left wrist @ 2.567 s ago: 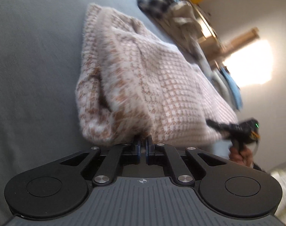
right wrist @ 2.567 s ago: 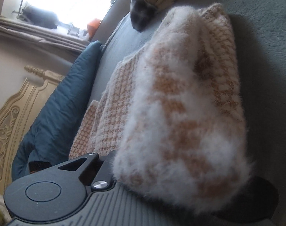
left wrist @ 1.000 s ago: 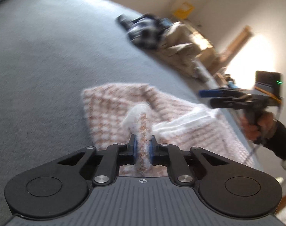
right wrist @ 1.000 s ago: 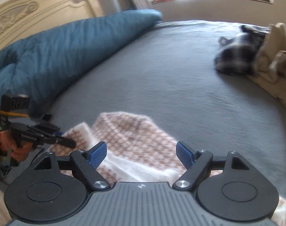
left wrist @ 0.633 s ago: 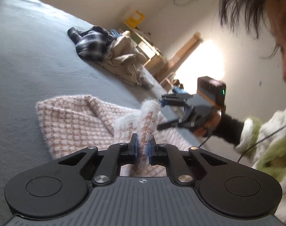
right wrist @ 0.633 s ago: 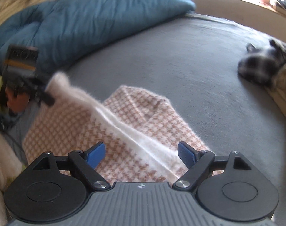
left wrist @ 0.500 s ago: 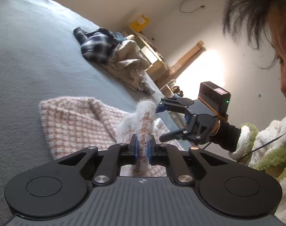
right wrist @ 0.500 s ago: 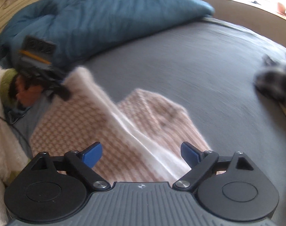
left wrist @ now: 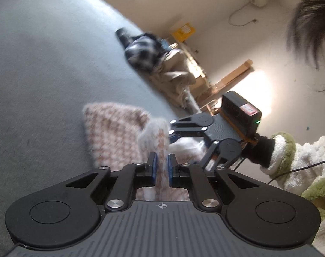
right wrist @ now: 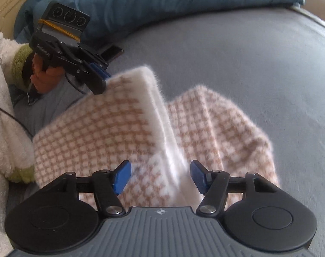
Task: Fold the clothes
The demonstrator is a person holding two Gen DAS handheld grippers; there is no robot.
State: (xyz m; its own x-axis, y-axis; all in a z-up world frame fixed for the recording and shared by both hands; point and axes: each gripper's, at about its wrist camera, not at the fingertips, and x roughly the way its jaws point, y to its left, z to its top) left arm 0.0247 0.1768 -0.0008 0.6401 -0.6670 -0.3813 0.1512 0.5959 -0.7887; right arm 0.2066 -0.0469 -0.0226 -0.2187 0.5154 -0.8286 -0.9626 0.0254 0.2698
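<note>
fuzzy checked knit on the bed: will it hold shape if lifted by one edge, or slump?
Likely slumps: the knit drapes from the left gripper in a soft fold. Probably light, since one pinched edge holds it raised. The fuzzy pile probably gives the pads grip, so slipping seems unlikely.

Bright window glare, fisheye-warped, motion-blurred

A home bedroom; a grey bed (right wrist: 259, 68) with a blue duvet (right wrist: 162, 0); clothes heaped (left wrist: 154, 57) at its edge.
</note>
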